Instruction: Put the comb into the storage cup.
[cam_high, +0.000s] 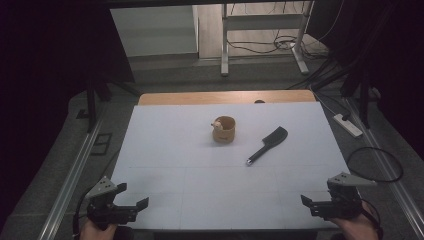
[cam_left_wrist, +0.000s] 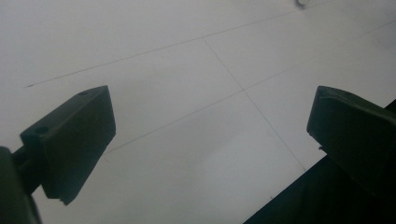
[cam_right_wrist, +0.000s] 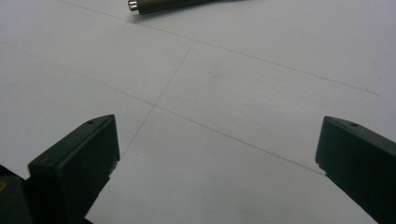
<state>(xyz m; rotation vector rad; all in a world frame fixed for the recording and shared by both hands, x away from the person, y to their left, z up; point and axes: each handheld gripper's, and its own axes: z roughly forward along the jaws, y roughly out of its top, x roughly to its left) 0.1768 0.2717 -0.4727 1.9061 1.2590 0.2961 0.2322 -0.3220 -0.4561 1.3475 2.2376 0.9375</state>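
While the left gripper (cam_high: 131, 201) and the right gripper (cam_high: 306, 201) hung at the near corners of the white table (cam_high: 165, 150), jaws wide apart and holding nothing, no step appeared to be begun. Nearest to the grippers, yet well apart from both: a black toy cleaver (cam_high: 267, 144) lying flat, just right of a small wooden cup (cam_high: 224, 129) at the middle. Judged: all the work left, with reaching and grasping not yet started.

The left gripper (cam_left_wrist: 210, 140) is seen with its two black jaws spread wide apart above the white table surface (cam_left_wrist: 187, 70), nothing held between them. Thin grid lines are crossed on that surface.
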